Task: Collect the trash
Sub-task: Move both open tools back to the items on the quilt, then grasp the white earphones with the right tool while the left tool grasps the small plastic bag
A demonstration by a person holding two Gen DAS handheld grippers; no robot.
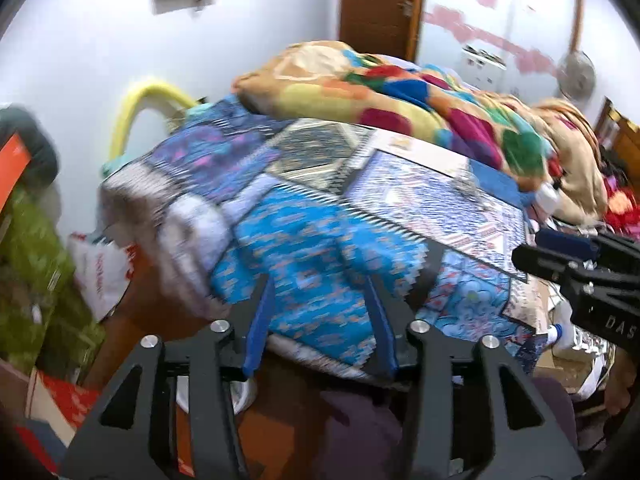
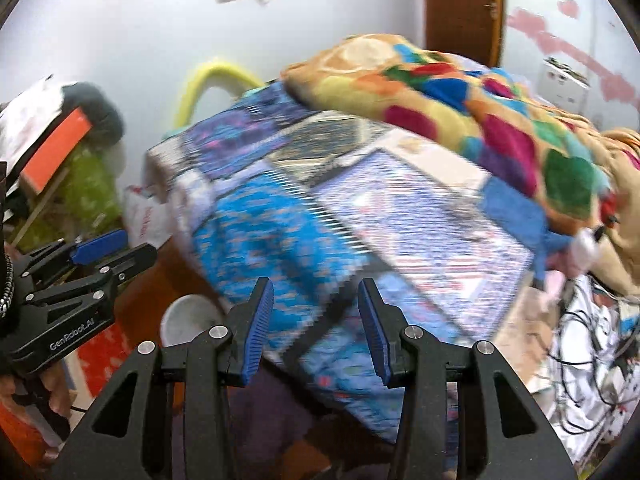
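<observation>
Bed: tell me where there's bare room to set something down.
Freest is the flat patchwork sheet at the near corner, bordered by the crumpled blanket behind and the bed edge in front. The right side is crowded with tangled cables; the floor left of the bed holds a white bag and green clutter. Both grippers hang open, holding nothing.

bed cover [image 1: 312,240]: blue patchwork with small orange marks | blanket [image 1: 400,92]: tan with red, green, blue, yellow patches | wall [image 1: 92,52]: white | door [image 1: 380,4]: brown | hoop [image 1: 148,100]: yellow
</observation>
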